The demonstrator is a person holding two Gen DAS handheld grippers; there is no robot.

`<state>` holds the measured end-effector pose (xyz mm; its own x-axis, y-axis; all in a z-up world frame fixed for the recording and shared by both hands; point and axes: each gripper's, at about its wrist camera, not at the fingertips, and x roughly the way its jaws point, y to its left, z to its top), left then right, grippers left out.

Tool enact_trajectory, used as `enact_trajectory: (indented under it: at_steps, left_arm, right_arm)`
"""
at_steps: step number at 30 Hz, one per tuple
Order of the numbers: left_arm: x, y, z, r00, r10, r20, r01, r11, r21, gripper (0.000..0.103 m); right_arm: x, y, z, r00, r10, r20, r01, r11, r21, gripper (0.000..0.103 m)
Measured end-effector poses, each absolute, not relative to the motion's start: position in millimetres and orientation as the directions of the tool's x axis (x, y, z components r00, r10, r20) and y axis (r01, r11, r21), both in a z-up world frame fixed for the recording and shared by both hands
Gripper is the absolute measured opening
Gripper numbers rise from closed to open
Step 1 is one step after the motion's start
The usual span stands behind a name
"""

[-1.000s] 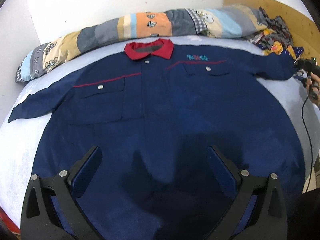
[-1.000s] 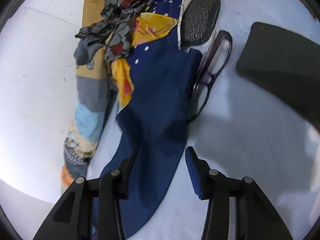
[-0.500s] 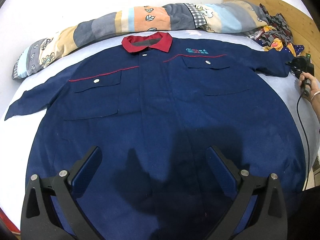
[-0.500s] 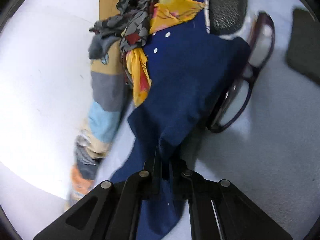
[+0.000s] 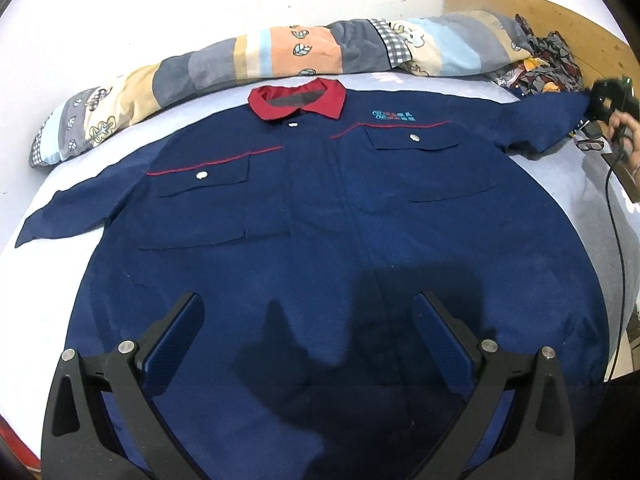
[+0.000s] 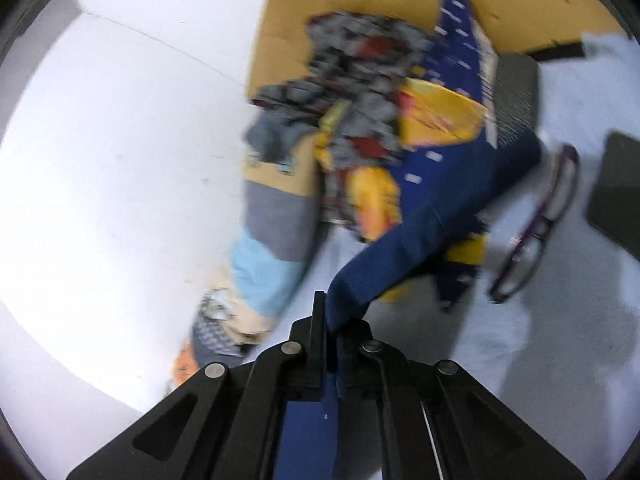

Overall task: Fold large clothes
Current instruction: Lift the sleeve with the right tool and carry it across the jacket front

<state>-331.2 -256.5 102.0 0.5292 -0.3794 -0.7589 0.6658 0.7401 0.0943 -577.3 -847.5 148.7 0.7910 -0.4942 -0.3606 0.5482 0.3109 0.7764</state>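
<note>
The navy work shirt (image 5: 320,216) lies face up and spread flat on the bed (image 5: 132,136), red collar (image 5: 298,98) toward the patchwork quilt roll (image 5: 280,56) along the wall. It seems laid out this way so that each sleeve can be carried in over the chest as a first fold.

The right gripper (image 6: 330,320) has its fingers pressed together on the end of the sleeve (image 6: 420,220) that lies on the far side of the collar from the quilt's checked end. The cloth rises off the bed in a taut band, clear of the heap of patterned clothes (image 6: 360,100) and the glasses (image 6: 540,220) beside it. The gripper is tilted gently downward, a hand (image 5: 622,128) behind it.

The left gripper (image 5: 308,344) hangs over the shirt's lower half, pitched steeply down, fingers spread wide with nothing between them, probably waiting to pin or take the hem.
</note>
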Motion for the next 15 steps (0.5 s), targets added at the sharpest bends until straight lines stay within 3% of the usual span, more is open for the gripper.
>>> enact_trajectory:
  at_steps: [15]
  left_arm:
    - [-322, -226, 121, 0.576, -0.391, -0.718, 0.624, 0.777, 0.078, 0.103]
  right_arm:
    - [-460, -711, 314, 0.913, -0.322, -0.249, 0.402, 0.619, 0.675, 0.003]
